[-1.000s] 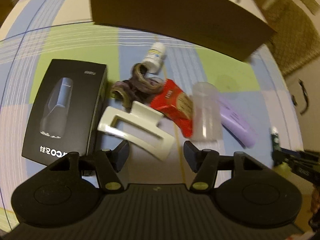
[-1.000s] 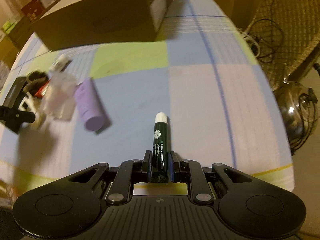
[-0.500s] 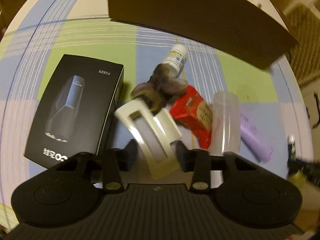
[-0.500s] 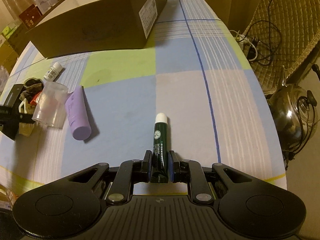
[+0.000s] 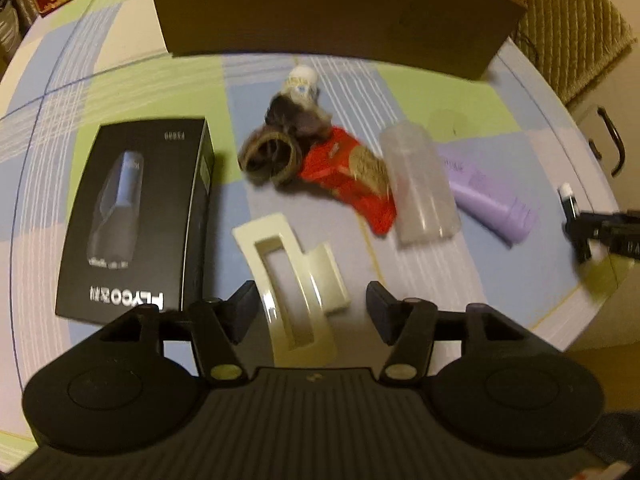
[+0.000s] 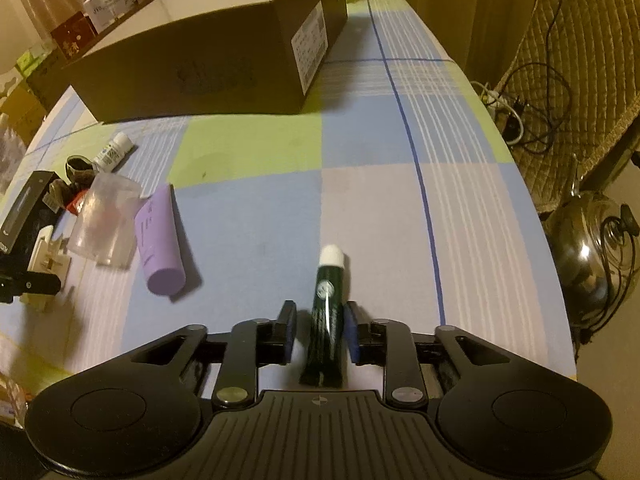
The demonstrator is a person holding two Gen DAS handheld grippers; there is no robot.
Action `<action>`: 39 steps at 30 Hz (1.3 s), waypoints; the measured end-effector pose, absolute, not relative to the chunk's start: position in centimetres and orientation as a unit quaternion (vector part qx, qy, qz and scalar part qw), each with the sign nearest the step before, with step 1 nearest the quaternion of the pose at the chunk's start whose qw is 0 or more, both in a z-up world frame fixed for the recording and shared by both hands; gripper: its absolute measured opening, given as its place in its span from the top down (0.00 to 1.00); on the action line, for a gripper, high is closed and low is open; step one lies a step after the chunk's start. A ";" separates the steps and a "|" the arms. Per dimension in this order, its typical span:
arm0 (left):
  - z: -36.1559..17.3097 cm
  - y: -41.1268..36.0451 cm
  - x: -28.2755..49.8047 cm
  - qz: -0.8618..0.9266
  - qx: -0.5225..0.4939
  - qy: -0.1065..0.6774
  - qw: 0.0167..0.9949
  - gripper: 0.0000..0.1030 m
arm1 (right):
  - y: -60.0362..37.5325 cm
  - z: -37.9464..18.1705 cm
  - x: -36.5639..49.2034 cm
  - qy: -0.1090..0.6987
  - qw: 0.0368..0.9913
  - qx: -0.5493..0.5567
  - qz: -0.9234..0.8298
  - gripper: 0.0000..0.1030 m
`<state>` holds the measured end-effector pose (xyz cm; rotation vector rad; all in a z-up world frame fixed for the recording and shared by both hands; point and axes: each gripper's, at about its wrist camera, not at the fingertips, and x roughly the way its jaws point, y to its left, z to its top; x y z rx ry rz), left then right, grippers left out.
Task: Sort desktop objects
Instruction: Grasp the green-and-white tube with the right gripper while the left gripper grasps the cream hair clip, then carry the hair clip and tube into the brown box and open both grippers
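Between the jaws of the left gripper point(image 5: 310, 302), a cream hair clip point(image 5: 316, 276). Lies flat on the checked tablecloth point(image 6: 360, 160), one end poking out past the fingertips. Sits very close to the left pad and well apart from the right pad. Not squeezed. Has just been opening its jaws, with the clip in the gap.

Points steeply down at the table, tipped a little forward.

Long, shiny and pale, with a long slot down the middle and a blocky bit on one side.

Between the jaws of the right gripper point(image 6: 319, 314), a dark green tube point(image 6: 328, 300) with a white cap. Lies on the cloth, cap end pointing away. A little gap on each side, so no squeeze there either. Has just been opening its jaws too, letting go of the tube. Also points steeply down.

Left of the clip, a black box point(image 5: 132, 216) with a picture on it. Farther off, brown hair ties point(image 5: 268, 156), a small white bottle point(image 5: 302, 80), a red packet point(image 5: 344, 172), a clear cup point(image 5: 420, 184) on its side and a purple tube point(image 5: 488, 196), all close together. Behind them, a big brown cardboard box point(image 5: 320, 8).
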<state>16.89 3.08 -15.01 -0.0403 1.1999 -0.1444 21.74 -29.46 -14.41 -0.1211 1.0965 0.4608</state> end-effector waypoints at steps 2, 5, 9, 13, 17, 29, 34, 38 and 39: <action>-15.1 3.2 17.3 -0.059 -0.020 0.565 0.822 0.57 | -29.2 -14.5 21.8 0.510 0.831 -0.061 0.216 0.73; -15.5 3.9 18.0 -0.052 -0.033 0.571 0.819 0.62 | -29.0 -14.6 21.9 0.502 0.837 -0.063 0.210 0.72; -15.3 3.7 17.7 -0.053 -0.016 0.569 0.821 0.66 | -28.7 -14.7 21.7 0.494 0.841 -0.076 0.207 0.72; -15.2 3.7 17.7 -0.058 -0.008 0.569 0.820 0.66 | -27.8 -14.9 21.0 0.480 0.844 -0.122 0.206 0.80; -15.0 3.9 17.5 -0.063 -0.008 0.570 0.819 0.66 | -27.3 -14.8 20.8 0.483 0.841 -0.124 0.209 0.87; -10.6 5.2 17.0 -0.090 -0.018 0.525 0.846 0.66 | -26.8 -13.1 20.8 0.509 0.825 -0.040 0.241 0.87; -8.0 6.1 18.2 -0.094 -0.012 0.495 0.864 0.66 | -25.2 -10.7 21.9 0.489 0.829 -0.011 0.270 0.87; -6.4 6.4 20.3 -0.094 -0.005 0.474 0.876 0.66 | -23.4 -8.6 23.4 0.463 0.836 -0.012 0.294 0.87; -6.1 6.5 21.0 -0.095 -0.003 0.467 0.879 0.66 | -22.9 -8.1 24.0 0.456 0.838 -0.014 0.298 0.87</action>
